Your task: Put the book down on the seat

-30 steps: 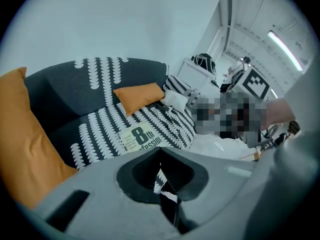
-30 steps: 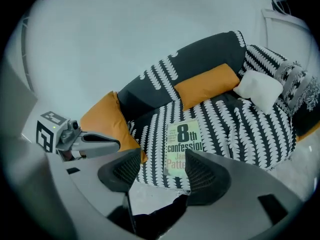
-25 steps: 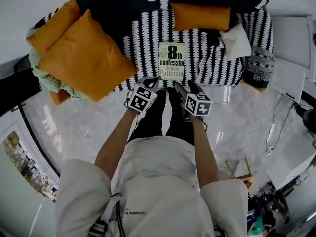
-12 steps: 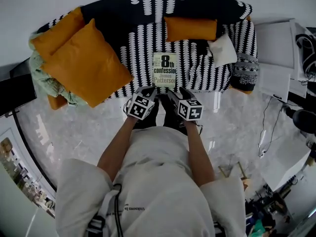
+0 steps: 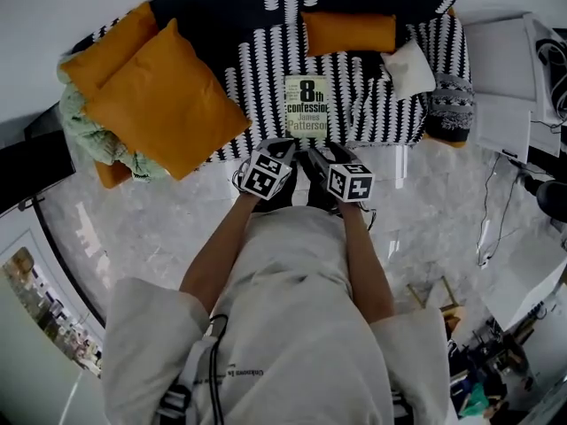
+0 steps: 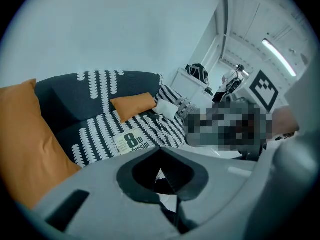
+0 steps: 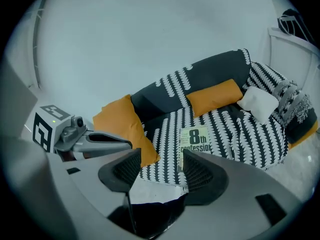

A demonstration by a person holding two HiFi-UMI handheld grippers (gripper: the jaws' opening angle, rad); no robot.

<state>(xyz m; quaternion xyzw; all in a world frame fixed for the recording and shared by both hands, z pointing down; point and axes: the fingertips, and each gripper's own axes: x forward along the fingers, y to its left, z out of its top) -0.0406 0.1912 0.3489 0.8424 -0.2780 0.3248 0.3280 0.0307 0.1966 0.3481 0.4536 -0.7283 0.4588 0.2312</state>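
Right tool (image 7: 161, 166) jaws apart; left tool (image 6: 159, 151) closed — book (image 5: 306, 106) flat on seat (image 5: 262, 87).

A living room: patterned sofa (image 5: 266, 69) with orange cushions (image 5: 164, 100) on marble floor (image 5: 151, 228)

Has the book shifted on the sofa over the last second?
No. The book lies on the same spot of the striped seat, below and just left of the small orange cushion, as before.

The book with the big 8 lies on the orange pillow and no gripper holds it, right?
No, the book lies on the black-and-white seat; the head view shows it. Neither the left gripper nor the right gripper holds it.
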